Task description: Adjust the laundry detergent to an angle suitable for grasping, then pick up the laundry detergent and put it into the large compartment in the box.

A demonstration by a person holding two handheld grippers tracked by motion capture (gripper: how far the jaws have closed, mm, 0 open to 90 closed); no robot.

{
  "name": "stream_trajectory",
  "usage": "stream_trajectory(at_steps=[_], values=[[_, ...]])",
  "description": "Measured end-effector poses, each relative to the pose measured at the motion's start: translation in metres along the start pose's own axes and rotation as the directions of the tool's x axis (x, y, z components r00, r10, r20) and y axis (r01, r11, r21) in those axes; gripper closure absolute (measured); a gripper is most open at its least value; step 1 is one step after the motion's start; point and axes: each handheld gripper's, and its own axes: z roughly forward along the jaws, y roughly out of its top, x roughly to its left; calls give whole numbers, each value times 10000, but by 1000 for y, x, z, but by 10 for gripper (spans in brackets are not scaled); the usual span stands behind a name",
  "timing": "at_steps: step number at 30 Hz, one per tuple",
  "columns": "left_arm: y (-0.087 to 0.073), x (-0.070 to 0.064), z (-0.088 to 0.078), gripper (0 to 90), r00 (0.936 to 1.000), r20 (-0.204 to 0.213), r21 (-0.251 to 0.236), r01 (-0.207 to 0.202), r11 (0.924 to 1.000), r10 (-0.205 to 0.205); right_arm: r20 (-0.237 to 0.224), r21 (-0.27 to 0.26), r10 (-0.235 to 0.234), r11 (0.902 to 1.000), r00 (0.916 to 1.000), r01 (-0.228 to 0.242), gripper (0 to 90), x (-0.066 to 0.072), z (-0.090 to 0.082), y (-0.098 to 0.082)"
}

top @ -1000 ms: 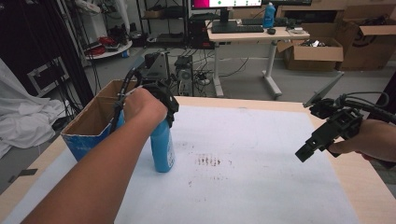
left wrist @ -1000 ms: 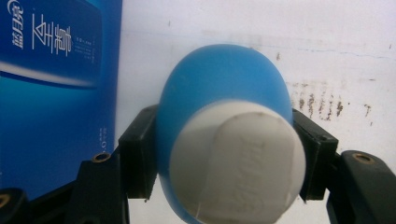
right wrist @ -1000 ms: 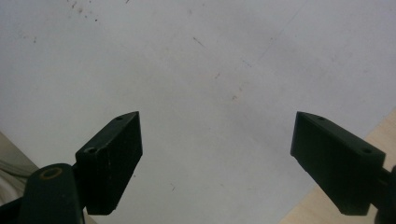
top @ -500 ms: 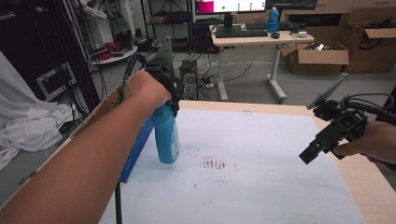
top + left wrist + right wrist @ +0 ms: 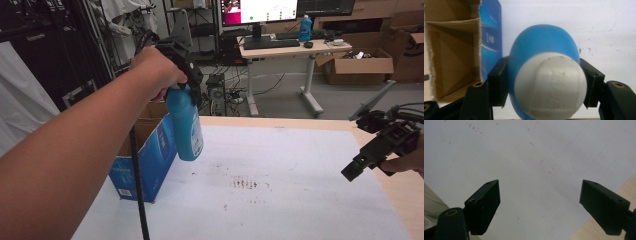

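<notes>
White paper (image 5: 300, 165) covers most of the wooden table (image 5: 400, 200), with a cluttered workshop of desks, a monitor and cardboard boxes behind it. On the paper's left edge stands one open blue-sided cardboard box (image 5: 150, 165), its brown inside showing in the left gripper view. Above the paper and just right of that box hangs one blue bottle (image 5: 184, 127) with a white cap (image 5: 550, 83), clear of the surface and roughly upright, its base over the paper near a patch of dark specks (image 5: 247, 184). The left gripper (image 5: 190, 82) has its two black jaws pinched on the bottle's upper part: in the left gripper view a pad presses each side of the blue body just below the cap. At the table's right edge the right gripper (image 5: 356, 167) hovers above the paper and points down at it; its two jaws are spread wide, nothing between them, and in the right gripper view bare paper lies under them with a strip of wood at the lower right corner. That makes one bottle, one box and two grippers.
</notes>
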Motion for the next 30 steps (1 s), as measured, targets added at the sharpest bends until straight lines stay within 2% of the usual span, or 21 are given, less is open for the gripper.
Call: stream_trajectory(at_steps=[6,15,21,23,24,25,27,28,30], values=[[-3,6,-10,381,10000,-72,-82,22,10000,-23,9,-7,-169,9999,9999,169,167,4,-1,3],[-5,9,-14,382,10000,-76,-66,2,10000,-2,17,-89,-178,9998,9998,178,167,8,-3,5],[-4,19,-29,382,9998,-199,-95,-39,9999,37,52,10,-153,9999,9999,153,167,7,-2,7],[-2,29,-42,382,9998,-166,-206,-63,9998,60,68,8,-150,9999,9999,150,167,6,-2,8],[-2,29,-42,382,9998,-166,-206,-63,9998,60,68,8,-150,9999,9999,150,167,6,-2,8],[-1,37,-52,382,9999,-140,-344,-52,9994,47,53,7,-201,9998,9998,201,167,6,-1,9],[0,47,-62,382,9999,-119,-470,-50,9989,44,65,41,-167,9999,9998,166,168,7,-1,10],[0,47,-62,382,9999,-119,-470,-50,9989,44,65,41,-167,9999,9998,166,168,7,-1,10],[0,62,-73,382,9998,-174,-649,64,9979,-76,76,77,-148,9999,9999,147,168,5,0,10]])
